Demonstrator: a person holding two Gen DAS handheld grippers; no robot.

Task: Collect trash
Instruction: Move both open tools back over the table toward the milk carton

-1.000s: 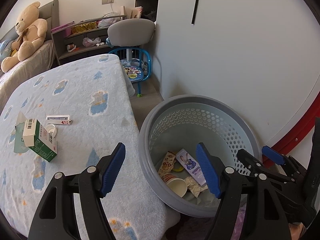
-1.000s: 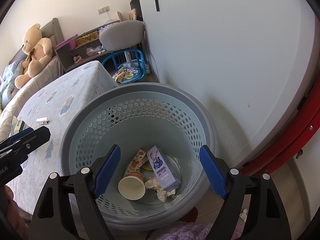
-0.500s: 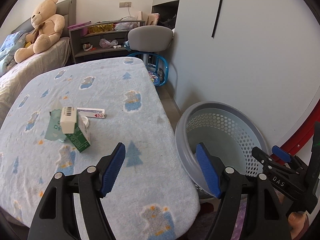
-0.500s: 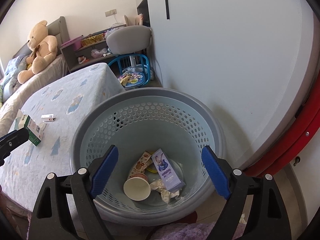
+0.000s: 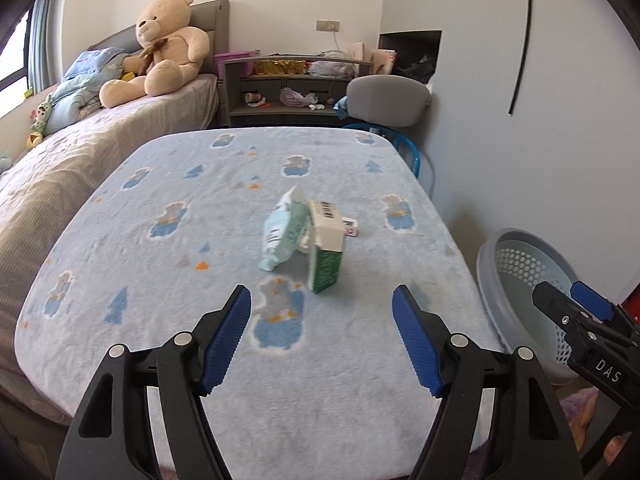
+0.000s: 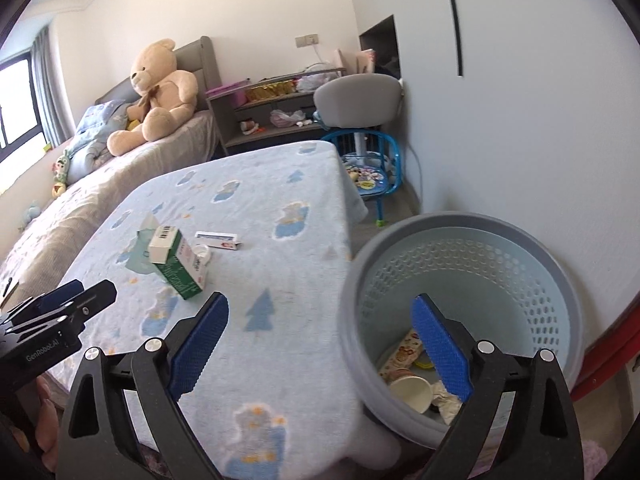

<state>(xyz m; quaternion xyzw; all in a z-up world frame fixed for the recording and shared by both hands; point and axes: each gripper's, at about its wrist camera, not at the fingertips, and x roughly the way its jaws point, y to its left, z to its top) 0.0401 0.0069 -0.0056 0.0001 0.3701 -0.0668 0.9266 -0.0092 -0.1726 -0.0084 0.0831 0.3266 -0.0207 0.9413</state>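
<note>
While both grippers are held above the near edge of the table, the scene is laid out as follows.

Left gripper: its blue-padded fingers are spread wide apart with nothing between them, and it is aimed at the trash on the table.
Right gripper: its fingers are likewise spread apart and empty; one is seen over the table edge, the other over the basket's mouth.
Table: it is covered by a pale blue fleece cloth printed with bears and trees.
Green-and-white carton: it is seen lying near the table's middle.
Pale green packet: it is crumpled and leans against the carton's left side.
Small flat box: it lies just beyond the carton.
Basket: a grey perforated bin is placed on the floor just beside the table's right edge.
Basket contents: a paper cup, a printed wrapper and crumpled paper are seen at the bottom.
Background: a teddy bear is seated on the bed.
</note>
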